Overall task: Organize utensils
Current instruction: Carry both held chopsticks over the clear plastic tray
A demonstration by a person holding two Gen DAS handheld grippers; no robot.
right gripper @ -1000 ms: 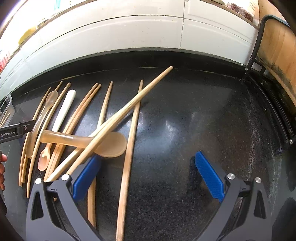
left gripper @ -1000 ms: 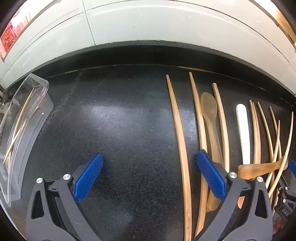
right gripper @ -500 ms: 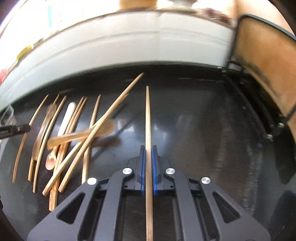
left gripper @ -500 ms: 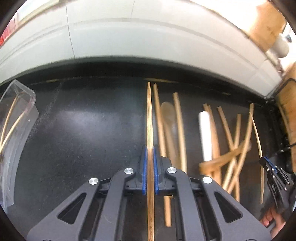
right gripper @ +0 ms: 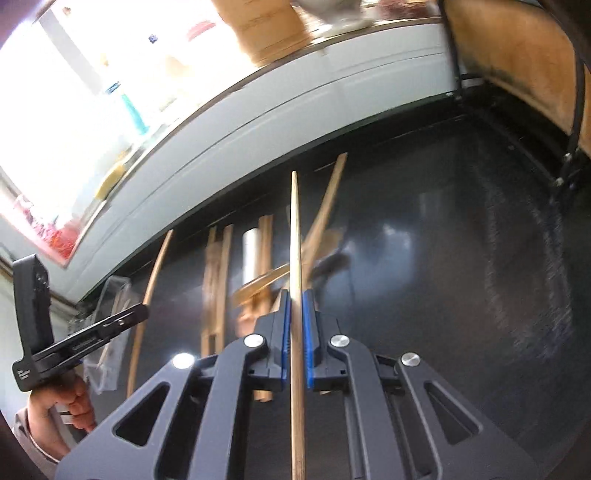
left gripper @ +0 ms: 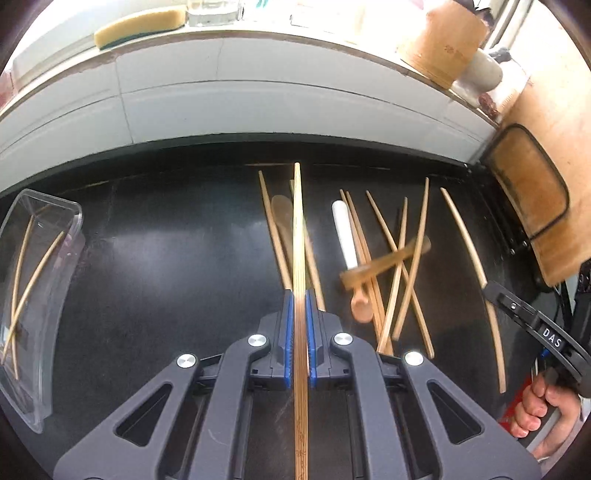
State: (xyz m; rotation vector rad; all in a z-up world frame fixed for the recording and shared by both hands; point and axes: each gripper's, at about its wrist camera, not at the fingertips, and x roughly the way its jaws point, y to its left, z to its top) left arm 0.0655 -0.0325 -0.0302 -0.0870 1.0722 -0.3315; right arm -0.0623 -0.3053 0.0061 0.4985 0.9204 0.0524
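Observation:
My left gripper (left gripper: 299, 295) is shut on a long wooden chopstick (left gripper: 297, 229) that runs straight ahead between the blue pads, lifted above the black counter (left gripper: 166, 258). My right gripper (right gripper: 295, 295) is shut on another wooden chopstick (right gripper: 294, 229), also raised. Below lie several loose chopsticks (left gripper: 413, 258), a white utensil handle (left gripper: 343, 236) and a brown translucent spoon (left gripper: 384, 264). In the right wrist view the same pile (right gripper: 218, 273) is blurred. A clear plastic tray (left gripper: 55, 266) at the left holds a few chopsticks.
A white tiled wall (left gripper: 258, 107) borders the counter's far edge. A wooden board in a black wire rack (left gripper: 528, 195) stands at the right. On the ledge sit a sponge (left gripper: 140, 26) and a wooden container (left gripper: 443, 40). A person's hand (left gripper: 543, 410) grips the other tool.
Both grippers closed, each on a chopstick, then rose away from the counter with it. The views tilted up toward the wall, and the right wrist view rolled.

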